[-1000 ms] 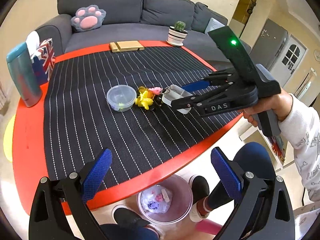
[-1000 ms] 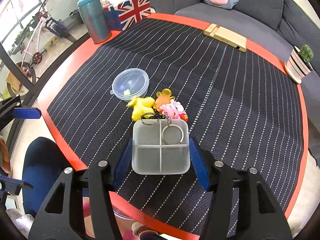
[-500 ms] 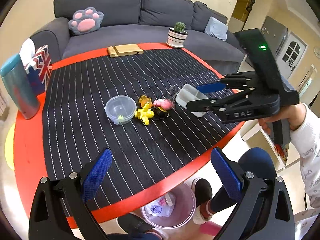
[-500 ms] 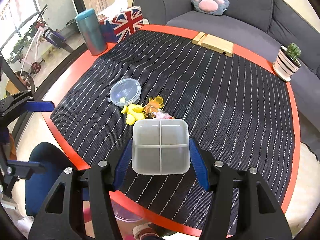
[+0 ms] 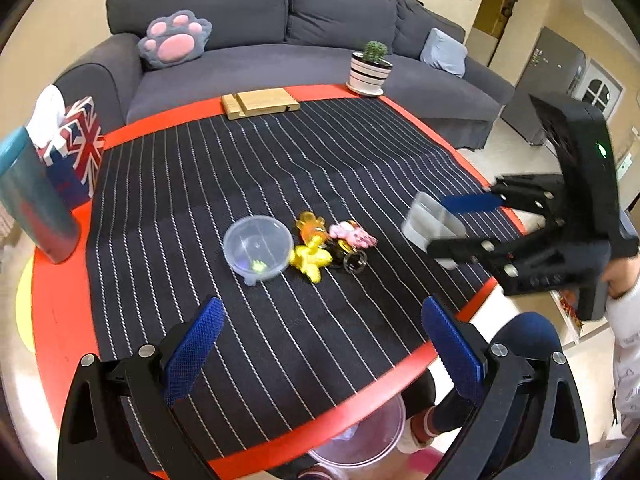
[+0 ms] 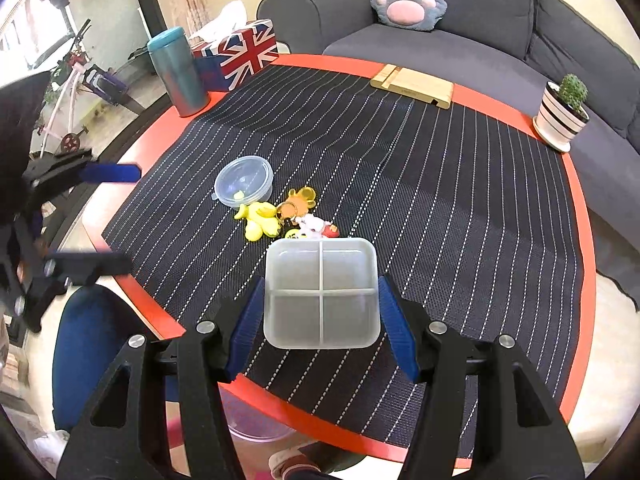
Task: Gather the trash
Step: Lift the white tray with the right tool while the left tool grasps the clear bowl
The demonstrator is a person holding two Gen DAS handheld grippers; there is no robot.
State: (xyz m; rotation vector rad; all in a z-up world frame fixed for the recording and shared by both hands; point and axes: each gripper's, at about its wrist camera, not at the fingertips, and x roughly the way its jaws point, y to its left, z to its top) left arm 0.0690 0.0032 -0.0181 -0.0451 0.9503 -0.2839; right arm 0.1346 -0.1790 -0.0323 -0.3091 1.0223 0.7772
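Note:
My right gripper [image 6: 321, 282] is shut on a frosted square tray [image 6: 320, 294] with four empty compartments, held above the striped mat near the table's front edge. In the left wrist view the same tray [image 5: 420, 220] hangs at the right in the right gripper [image 5: 437, 224], with a hand behind it. A pile of keychain toys [image 6: 280, 216], yellow, orange and pink, lies mid-mat beside a round lidded clear container [image 6: 244, 180]. My left gripper [image 5: 320, 308] stands open over the near mat with nothing between its pads. A pinkish bin [image 5: 360, 440] shows partly below the table edge.
The round red table [image 5: 60, 300] bears a teal tumbler [image 5: 32, 200], a Union Jack tissue box [image 5: 76, 148], a wooden stand [image 5: 260, 102] and a potted cactus [image 5: 370, 68]. A grey sofa [image 5: 248, 64] stands behind. A person's blue-trousered legs [image 6: 88, 344] are beside the bin.
The right gripper has lifted the tray up and back from the keychain toys toward the table's front edge. The left gripper has drawn back, so the bin is now mostly hidden under the edge.

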